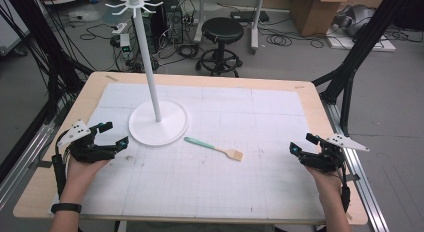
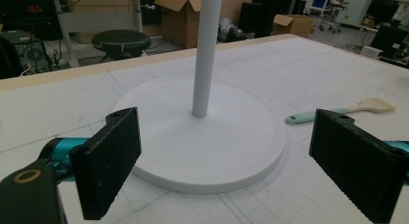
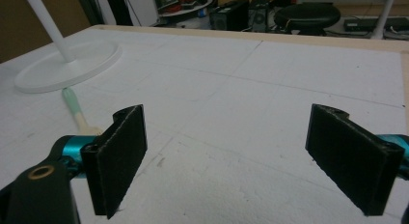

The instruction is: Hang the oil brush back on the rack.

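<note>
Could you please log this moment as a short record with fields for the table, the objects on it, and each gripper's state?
surface: wooden table covered by a white gridded mat
stand: white hook stand, upright, round base on the mat, left of centre
tool: brush with mint-green handle, lying flat just right of the base, apart from it
left gripper: open, empty, near the base's left edge
right gripper: open, empty, at the mat's right side
fingers: black, spread wide
</note>
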`<state>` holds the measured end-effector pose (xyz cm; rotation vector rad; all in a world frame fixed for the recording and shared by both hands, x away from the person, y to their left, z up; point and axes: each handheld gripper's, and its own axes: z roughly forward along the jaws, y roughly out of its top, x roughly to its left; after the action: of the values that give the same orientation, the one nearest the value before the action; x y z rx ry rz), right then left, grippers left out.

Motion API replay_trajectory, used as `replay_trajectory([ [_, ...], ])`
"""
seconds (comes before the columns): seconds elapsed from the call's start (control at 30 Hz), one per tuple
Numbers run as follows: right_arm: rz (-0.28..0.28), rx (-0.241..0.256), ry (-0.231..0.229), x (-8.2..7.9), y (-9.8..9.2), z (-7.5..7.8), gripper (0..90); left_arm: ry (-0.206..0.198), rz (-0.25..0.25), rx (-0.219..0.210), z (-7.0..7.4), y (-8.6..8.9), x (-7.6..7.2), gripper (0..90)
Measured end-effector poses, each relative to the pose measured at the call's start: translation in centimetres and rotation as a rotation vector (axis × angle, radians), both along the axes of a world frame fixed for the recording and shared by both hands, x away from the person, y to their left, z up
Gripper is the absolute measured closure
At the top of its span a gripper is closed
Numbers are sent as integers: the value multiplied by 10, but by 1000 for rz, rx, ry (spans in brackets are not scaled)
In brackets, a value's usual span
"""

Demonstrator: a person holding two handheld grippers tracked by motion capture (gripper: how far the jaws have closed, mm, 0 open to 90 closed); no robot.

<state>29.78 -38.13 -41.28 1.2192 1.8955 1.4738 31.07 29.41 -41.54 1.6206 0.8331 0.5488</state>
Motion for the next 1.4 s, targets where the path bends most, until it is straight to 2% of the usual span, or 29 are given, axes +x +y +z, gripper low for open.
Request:
replay_trajectory([
  [0.23, 40, -7, -7, 6, 9, 6, 118, -2, -28, 7, 2, -4, 0, 117],
  [0.3, 64, -7, 4, 9, 13, 8, 120, -1, -33, 13, 2, -6, 0, 118],
  [0.63, 171, -36, -5, 30, 36, 19, 120, 4, -41, 14, 3, -6, -1, 118],
  [0.97, 277, -84, -2, 53, 76, 26, 123, 12, -47, 19, 3, -5, 0, 119],
  [1.27, 367, -128, 35, 69, 110, 23, 123, 13, -59, 19, 3, -5, 0, 119],
  [1.4, 409, -147, 37, 74, 127, 20, 128, 13, -67, 19, 3, -6, 0, 119],
])
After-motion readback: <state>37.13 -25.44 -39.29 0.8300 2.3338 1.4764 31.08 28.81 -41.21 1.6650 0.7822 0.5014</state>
